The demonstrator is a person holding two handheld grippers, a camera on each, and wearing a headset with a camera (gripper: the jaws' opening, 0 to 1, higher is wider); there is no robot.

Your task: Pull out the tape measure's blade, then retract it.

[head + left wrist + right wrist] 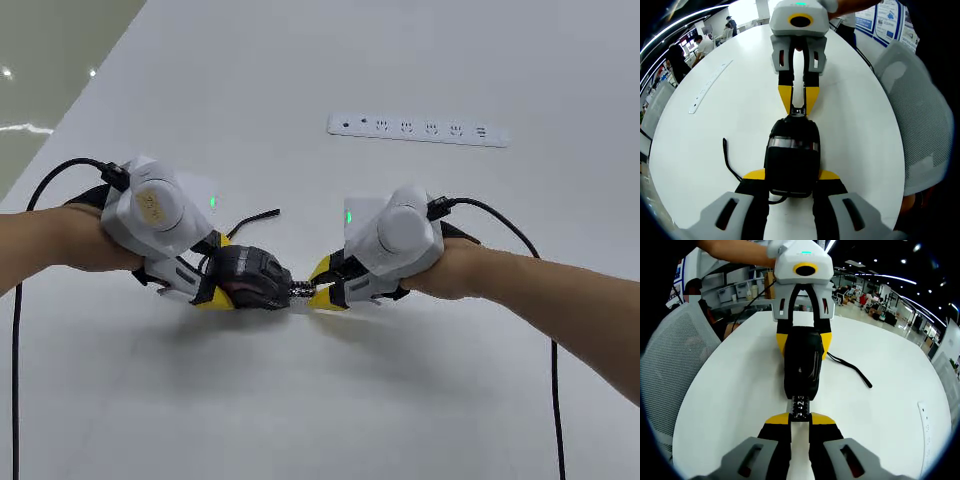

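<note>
L tool clamps tape measure; R tool pinches blade; right gripper view: digits.

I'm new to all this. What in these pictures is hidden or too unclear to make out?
Blade tip: right gripper view, buried between the right gripper's jaws.
Tape measure gripped sides: left gripper view, covered by the left gripper.
Power strip: right gripper view, thin and blurred near the edge.
Cable end: head view, runs off the bottom.
</note>
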